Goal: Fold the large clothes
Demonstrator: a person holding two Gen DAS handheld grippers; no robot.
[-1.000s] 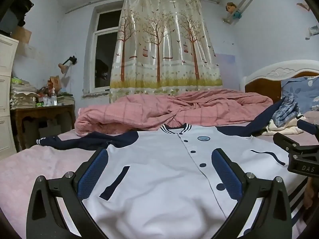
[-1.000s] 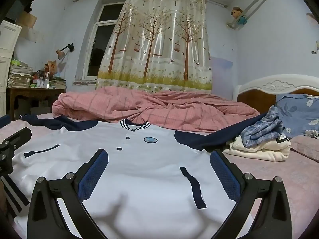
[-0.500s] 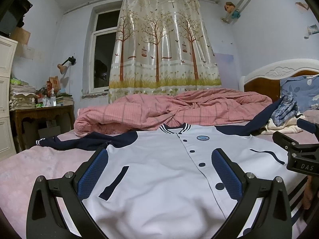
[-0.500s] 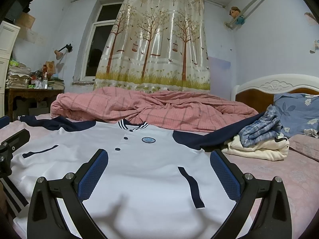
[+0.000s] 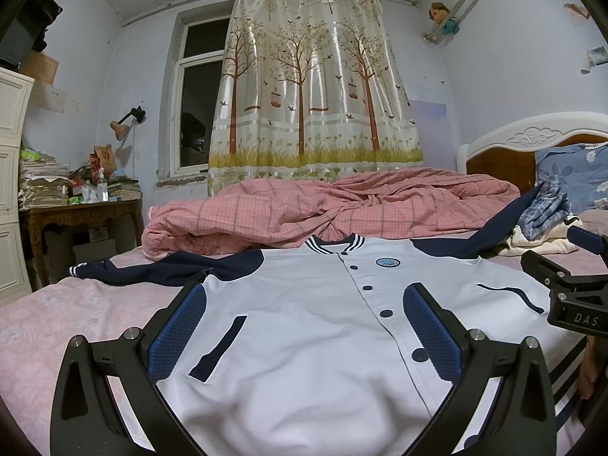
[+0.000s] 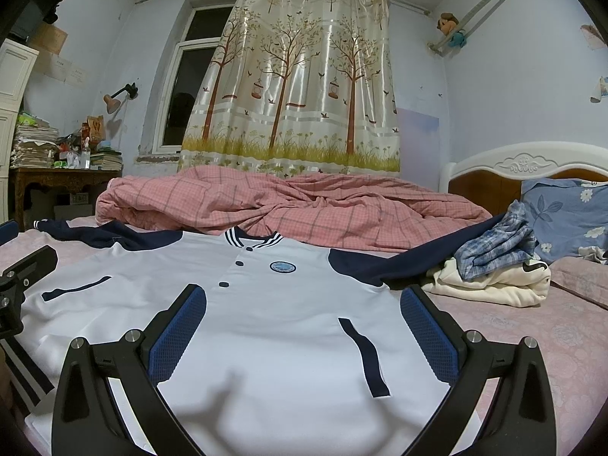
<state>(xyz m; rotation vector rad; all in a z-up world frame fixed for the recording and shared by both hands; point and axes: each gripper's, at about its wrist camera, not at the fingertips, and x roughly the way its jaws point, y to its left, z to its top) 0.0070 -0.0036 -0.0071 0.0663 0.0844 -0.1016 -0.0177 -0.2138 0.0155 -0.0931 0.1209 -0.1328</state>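
Where the left wrist view looks along the bed (image 5: 57, 311), the jacket (image 5: 304, 323) is seen spread face up and buttoned on the pink sheet, collar away from the camera, hem nearest. The left gripper (image 5: 304, 326) is held over the lower front with its jaws wide apart and nothing between the blue pads (image 5: 176, 336). The cloth is judged soft, limp and fairly light; it is expected to sag and drag rather than keep its shape, so a hold is best taken at a seam: the hem corner or the shoulder, where the knit is doubled. The navy left sleeve (image 5: 163, 268) is stretched out flat to the side and can be reached freely. The right gripper (image 5: 570, 296) is seen at the edge, just beside the jacket's far flank.

From the right wrist view, the right gripper (image 6: 304, 328) is likewise spread wide and empty above the white front (image 6: 288, 319). The right sleeve (image 6: 410, 262) runs up to a pile of folded clothes (image 6: 494, 269), and its cuff is hidden there; it may have to be drawn clear first. The rumpled pink quilt (image 6: 304, 205) lies just behind the collar and limits room on that side. The blue pillow (image 6: 566, 216) is well apart.
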